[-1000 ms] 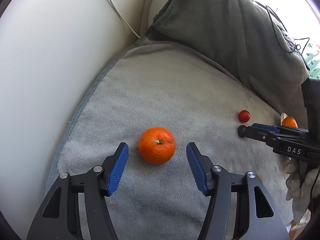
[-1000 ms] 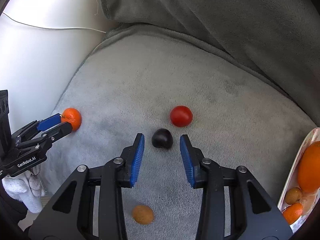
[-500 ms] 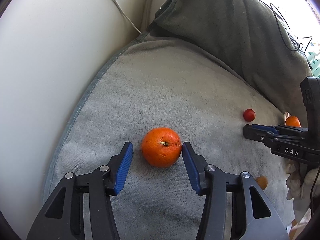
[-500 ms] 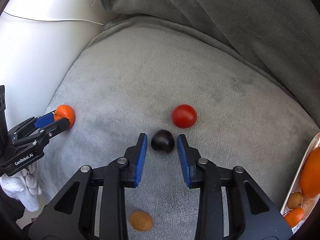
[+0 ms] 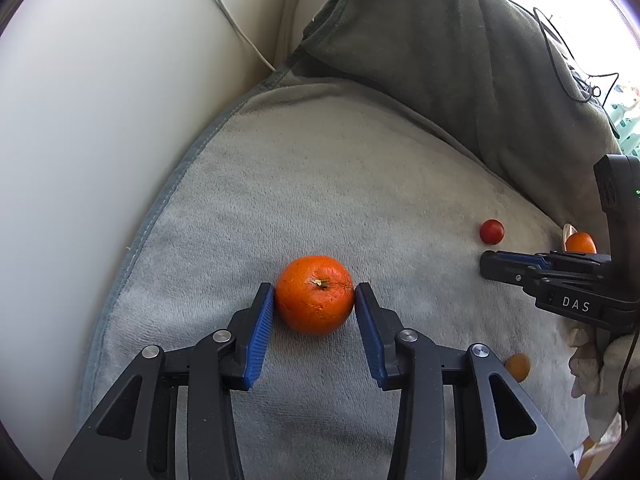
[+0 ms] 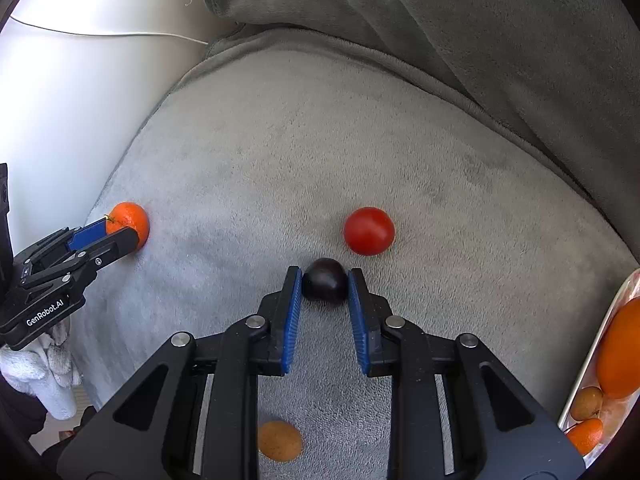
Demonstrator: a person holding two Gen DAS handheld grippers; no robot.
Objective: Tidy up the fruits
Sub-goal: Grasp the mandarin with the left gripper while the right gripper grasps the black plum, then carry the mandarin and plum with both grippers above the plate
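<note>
Markings, left gripper (image 5: 314, 300): "GenRobot.AI" in white on the black body, read in the right wrist view.
Markings, right gripper (image 6: 325, 284): "DAS" in white on the black body, read in the left wrist view.
Tray (image 6: 592, 364): pale rim at the right edge of the right wrist view; holds a large orange fruit (image 6: 620, 352), a small brown fruit (image 6: 586, 403) and a small orange piece (image 6: 586, 434).
Left jaws: just been closing, now clamped on the mandarin (image 5: 315, 295), blue pads (image 5: 260, 336) touching both flanks; stem up, fruit on the grey blanket (image 5: 320, 184).
Right jaws: just been closing, now pinched on the dark plum (image 6: 325, 285) at the pad tips; plum on the blanket.
Loose on blanket: red tomato (image 6: 369, 231) just beyond the plum, apart from it; small tan fruit (image 6: 279, 441) under the right gripper's frame.
Surroundings: white cushion (image 5: 100, 120) left of the blanket; thin white cable (image 6: 100, 34) across it.
</note>
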